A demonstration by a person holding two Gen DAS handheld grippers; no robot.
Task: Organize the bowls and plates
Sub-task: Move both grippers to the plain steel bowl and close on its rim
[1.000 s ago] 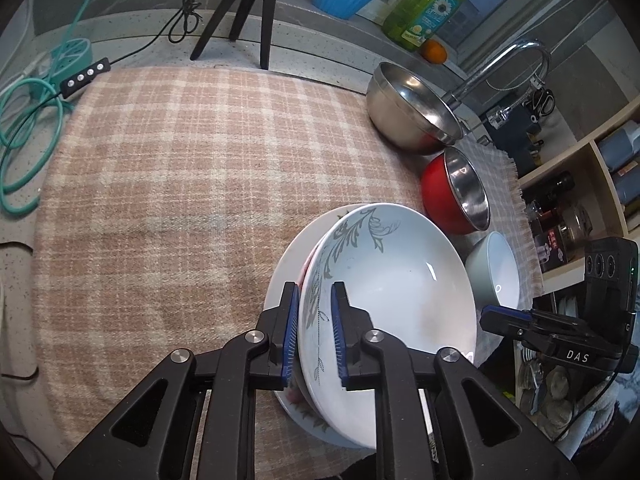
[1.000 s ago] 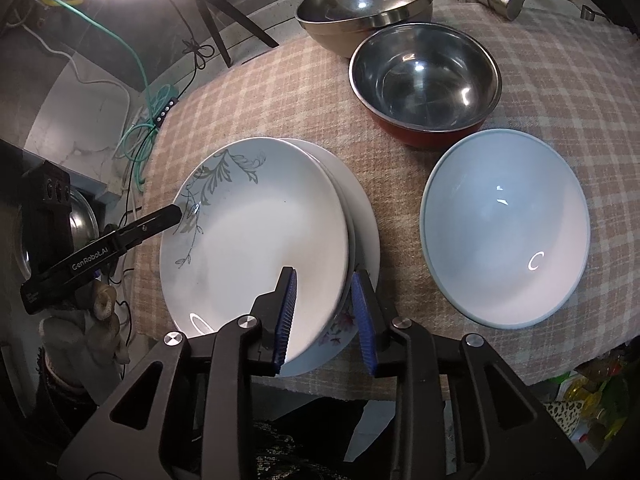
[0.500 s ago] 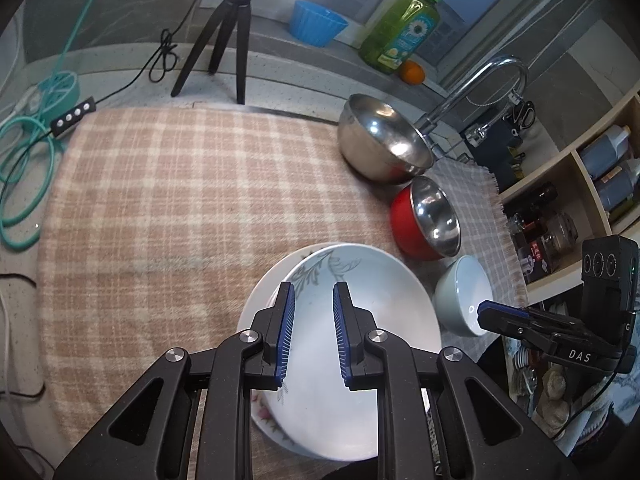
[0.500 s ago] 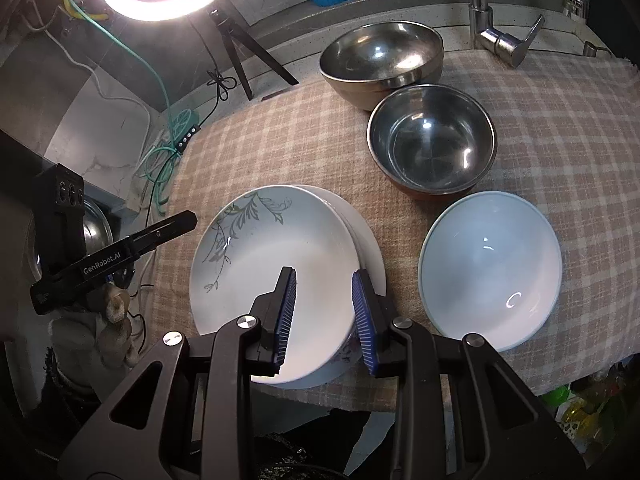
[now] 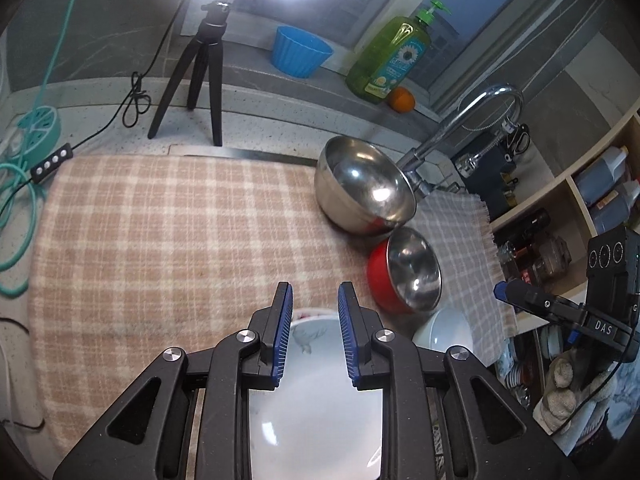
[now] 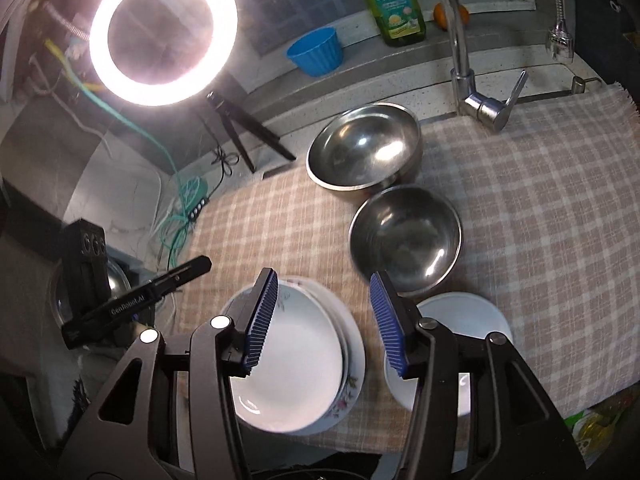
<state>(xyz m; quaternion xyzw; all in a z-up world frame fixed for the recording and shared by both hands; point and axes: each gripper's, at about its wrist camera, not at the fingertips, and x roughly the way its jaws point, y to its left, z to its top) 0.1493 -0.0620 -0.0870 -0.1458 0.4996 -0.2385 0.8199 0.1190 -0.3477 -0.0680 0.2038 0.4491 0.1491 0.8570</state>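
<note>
Left gripper (image 5: 313,304): fingers apart, nothing between them, held above the near edge of the checked cloth (image 5: 168,240). Directly below it lies the stack of plates (image 5: 316,408); the top plate shows a faint leaf print near its far rim.

Right gripper (image 6: 324,304): fingers spread wide, empty, raised over the gap between the plates and the white bowl (image 6: 460,324).

Right wrist view, plate stack: leaf-print plate (image 6: 296,360) sits on a flower-rimmed plate (image 6: 352,376), offset slightly toward the left so the lower plate's rim shows along the right and near side. The stack rests on the cloth near the front edge of the counter.

Bowls, all upright on the cloth:
- white bowl just right of the plate stack, close to it but contact not resolvable.
- red steel-lined bowl (image 5: 404,276) behind the white bowl; rims overlap in the right wrist view, touching or not cannot be told.
- large steel bowl (image 6: 364,148) farthest back, tilted, right beside the red bowl and next to the tap (image 6: 476,92).

Background: ring light (image 6: 162,32) on a tripod (image 5: 192,76), blue tub (image 5: 300,54), green soap bottle (image 5: 388,58) and an orange (image 5: 401,100) on the ledge.
</note>
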